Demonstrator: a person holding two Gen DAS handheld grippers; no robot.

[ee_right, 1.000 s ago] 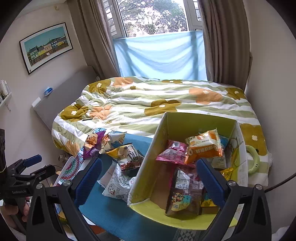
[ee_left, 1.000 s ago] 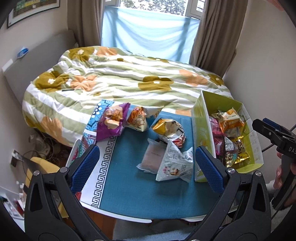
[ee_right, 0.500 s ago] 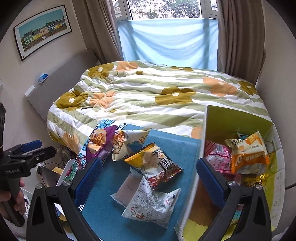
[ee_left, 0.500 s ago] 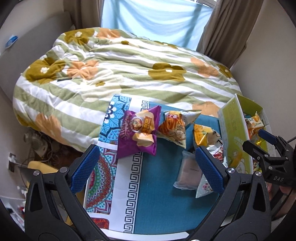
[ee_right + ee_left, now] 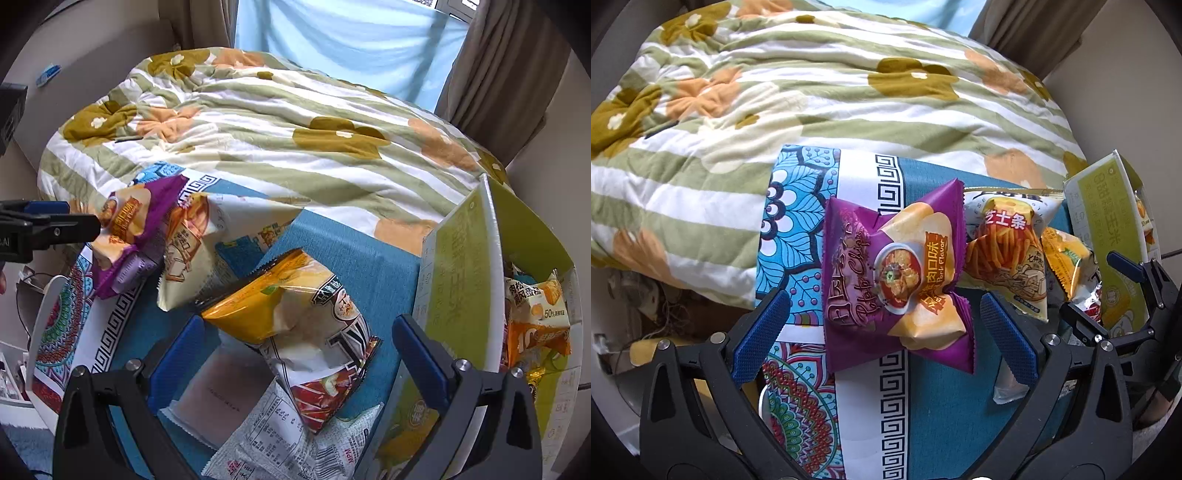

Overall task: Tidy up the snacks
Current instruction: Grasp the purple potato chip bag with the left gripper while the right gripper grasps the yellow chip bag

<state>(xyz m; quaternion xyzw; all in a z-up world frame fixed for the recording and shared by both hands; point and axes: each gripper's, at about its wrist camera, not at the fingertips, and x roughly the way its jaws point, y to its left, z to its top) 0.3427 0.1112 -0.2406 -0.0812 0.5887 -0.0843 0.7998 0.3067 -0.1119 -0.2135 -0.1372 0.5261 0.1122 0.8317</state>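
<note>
**Left wrist view: both grippers have closed in on loose snack bags**

The left gripper has dropped much closer to the table than half a second ago. Its blue pads are spread wide, holding nothing, and the purple chip bag now lies directly between them, filling the middle of the view. Just right of the right pad lies the cheese-stick bag, overlapping the purple bag's edge. My reading: the left gripper is lined up to close on the purple bag next.

The right gripper has also swung away from the yellow-green box and lowered. Its jaws are likewise spread and empty, straddling the yellow-and-white bag, which rests partly on the plain pale packet near the left pad. The white printed packet lies below and between the pads. The box stands just right of the right pad.

Count of loose snacks on the blue tablecloth: five, namely one purple, one cheese-stick, one yellow-and-white, one pale, one white printed. One box, already holding several bags; only the orange cake packet shows clearly, so I cannot count the rest. The flowered quilt lies beyond both grippers.
</note>
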